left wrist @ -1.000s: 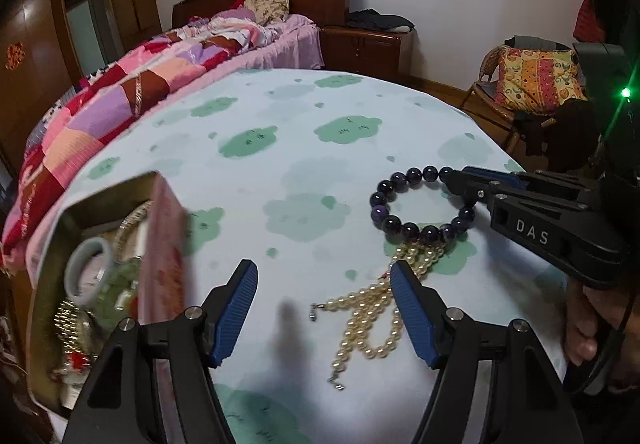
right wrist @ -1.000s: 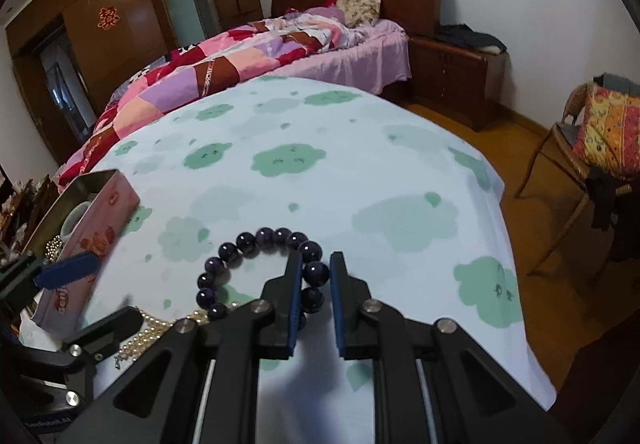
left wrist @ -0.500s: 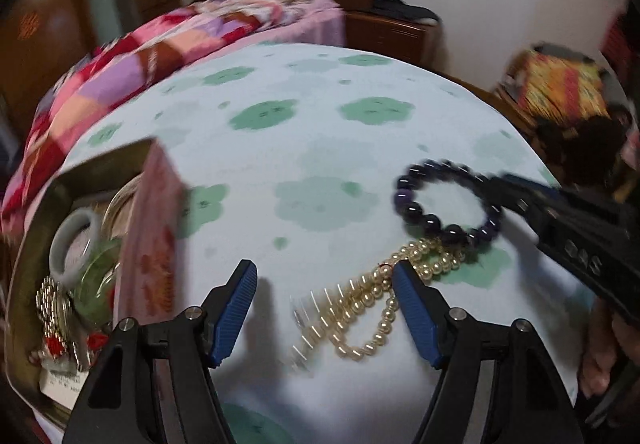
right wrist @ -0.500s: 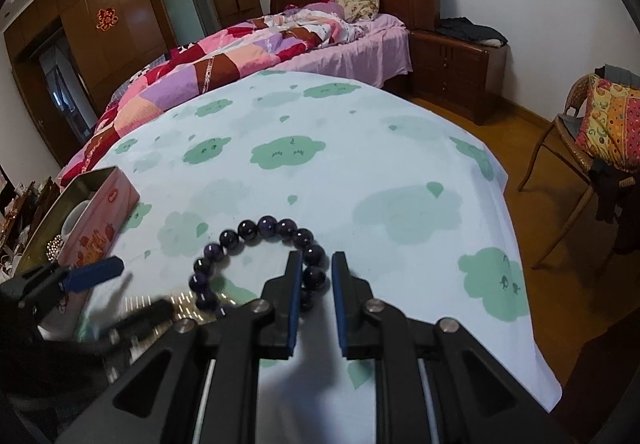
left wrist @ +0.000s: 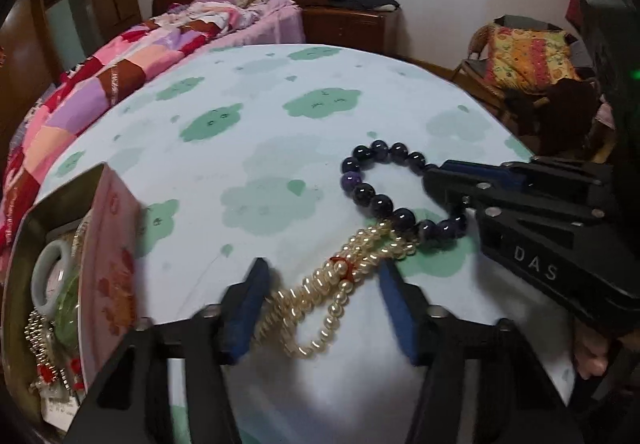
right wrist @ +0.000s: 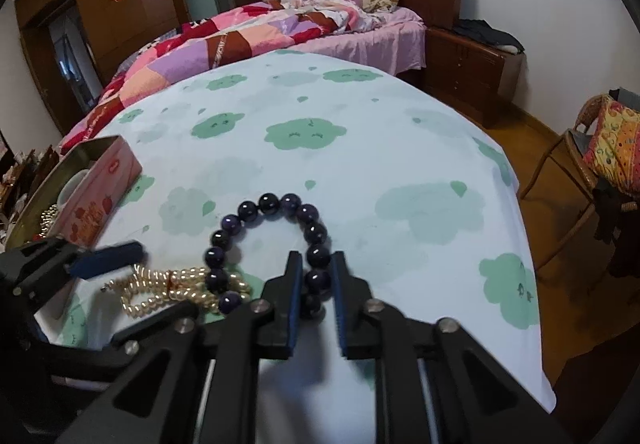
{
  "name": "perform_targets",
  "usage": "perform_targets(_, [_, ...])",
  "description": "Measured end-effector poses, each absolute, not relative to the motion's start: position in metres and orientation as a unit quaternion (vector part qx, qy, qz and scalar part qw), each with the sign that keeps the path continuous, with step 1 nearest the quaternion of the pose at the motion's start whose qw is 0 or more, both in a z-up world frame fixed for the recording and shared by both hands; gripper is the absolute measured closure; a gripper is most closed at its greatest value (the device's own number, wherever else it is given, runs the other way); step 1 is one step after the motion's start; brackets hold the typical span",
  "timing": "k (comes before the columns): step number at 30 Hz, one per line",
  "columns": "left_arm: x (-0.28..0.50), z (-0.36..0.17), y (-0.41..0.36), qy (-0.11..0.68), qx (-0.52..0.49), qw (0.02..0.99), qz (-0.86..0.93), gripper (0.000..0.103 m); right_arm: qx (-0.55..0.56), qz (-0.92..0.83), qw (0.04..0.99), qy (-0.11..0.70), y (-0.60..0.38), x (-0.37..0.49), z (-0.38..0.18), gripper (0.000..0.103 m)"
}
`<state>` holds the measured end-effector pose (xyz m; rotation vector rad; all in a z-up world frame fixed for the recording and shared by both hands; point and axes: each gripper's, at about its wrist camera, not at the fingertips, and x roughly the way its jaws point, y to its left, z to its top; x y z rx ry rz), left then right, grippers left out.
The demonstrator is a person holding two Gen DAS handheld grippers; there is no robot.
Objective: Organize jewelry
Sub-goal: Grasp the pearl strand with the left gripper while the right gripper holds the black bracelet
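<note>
Right gripper (right wrist: 316, 284) clamped on a dark purple round-bead bracelet (left wrist: 380, 200) lying on the cloud-print table (left wrist: 260, 132), left gripper (left wrist: 320, 300) closing around a bunched cream pearl strand (left wrist: 336, 284), left pad touching it, pink-sided metal jewelry tin (left wrist: 108, 276) at table's left edge

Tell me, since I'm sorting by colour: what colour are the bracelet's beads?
Dark purple, nearly black, on the beaded bracelet; clearest in the right wrist view.
</note>
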<state>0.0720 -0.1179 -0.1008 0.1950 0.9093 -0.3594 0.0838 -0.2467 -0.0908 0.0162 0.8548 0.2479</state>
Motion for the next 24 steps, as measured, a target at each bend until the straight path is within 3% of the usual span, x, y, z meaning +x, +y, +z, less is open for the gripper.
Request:
perform_targets(1, [0.072,-0.1,-0.117,0.435,0.091,0.878,-0.175,0.063,0.011,0.122,0.904,0.41,-0.248,0.082,-0.09,0.087])
perform_targets(2, [0.071,-0.1,-0.117,0.435,0.088,0.877,-0.183,0.078,0.013,0.123,0.905,0.408,-0.249,0.082,-0.09,0.087])
perform_targets(3, [0.071,-0.099,-0.117,0.435,0.092,0.878,-0.18,0.083,0.015,0.124,0.906,0.405,-0.249,0.081,-0.089,0.087])
perform_targets(8, [0.067,-0.094,-0.114,0.427,0.087,0.882,-0.182,0.09,0.017,0.126,0.912,0.389,-0.249,0.077,-0.085,0.087])
perform_targets(9, [0.064,-0.09,-0.113,0.421,0.087,0.884,-0.183,0.098,0.017,0.127,0.914,0.385,-0.249,0.077,-0.084,0.087])
perform_targets(24, [0.04,-0.031,-0.069,0.355,0.03,0.917,-0.178,0.098,0.039,0.176,0.922,0.342,-0.232,0.062,-0.047,0.087])
